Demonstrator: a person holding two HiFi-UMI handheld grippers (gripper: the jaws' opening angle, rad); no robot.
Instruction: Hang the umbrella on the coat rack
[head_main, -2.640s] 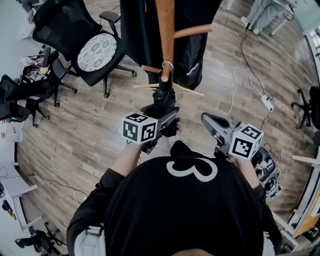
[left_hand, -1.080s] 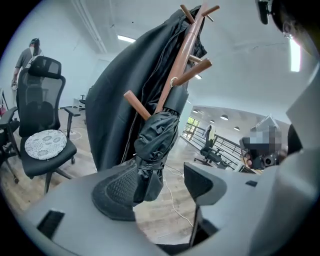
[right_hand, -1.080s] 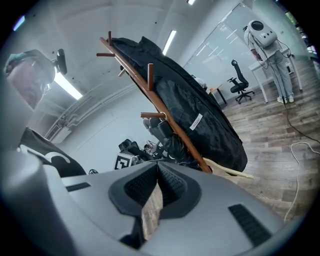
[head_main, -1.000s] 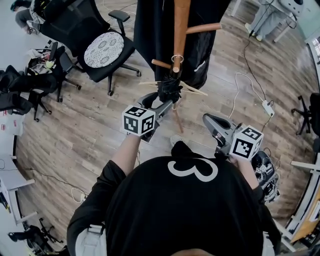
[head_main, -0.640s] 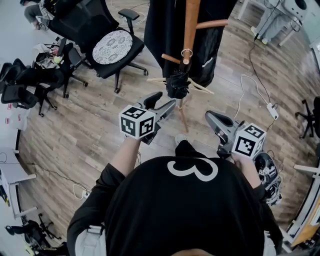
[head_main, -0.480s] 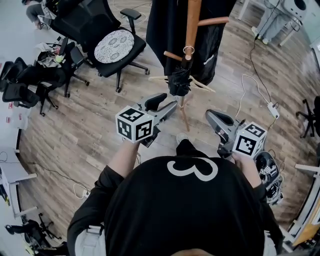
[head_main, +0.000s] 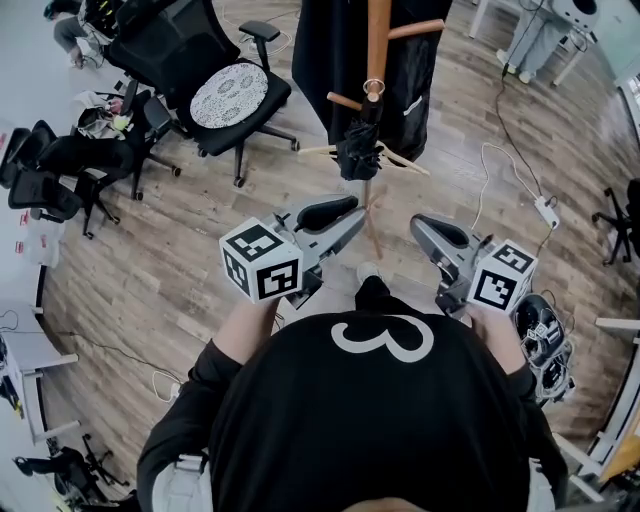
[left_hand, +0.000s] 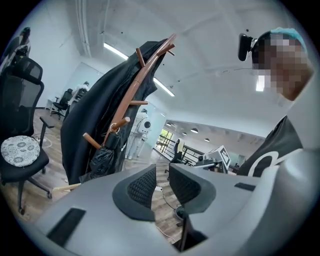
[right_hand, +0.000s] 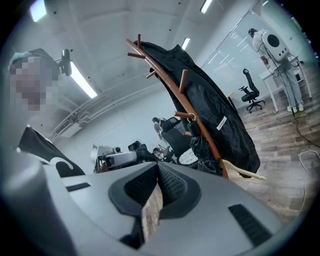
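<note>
Head view: the umbrella (head_main: 357, 148) is hanging folded from a lower peg of the coat rack (head_main: 378, 40). Its strap is looping over the peg, and its long axis is running down along the pole. It is sitting ahead of both grippers, apart from each. The left gripper (head_main: 350, 220) is pointing almost straight at it and looks the nearer one. The right gripper (head_main: 425, 232) is sitting off to the umbrella's right, a bit further out. Neither is touching it.

Left gripper view: the left gripper (left_hand: 162, 172) is closing its jaws. A narrow gap is showing between the pads, with only floor and room behind it. The umbrella (left_hand: 104, 154) is sitting up and to the left of the jaw line, against the coat rack (left_hand: 136, 92), beside a black coat (left_hand: 87, 117).

Right gripper view: the right gripper (right_hand: 157, 170) is keeping its jaws pressed together at the tips and is pinching nothing. The umbrella (right_hand: 202, 145) is lying up and to the right of the jaws, hugging the slanting coat rack (right_hand: 186, 107).

Judgement: the hang looks done. Any touch-up is falling to the left gripper, reaching forward and slightly up along the umbrella's axis.
</note>
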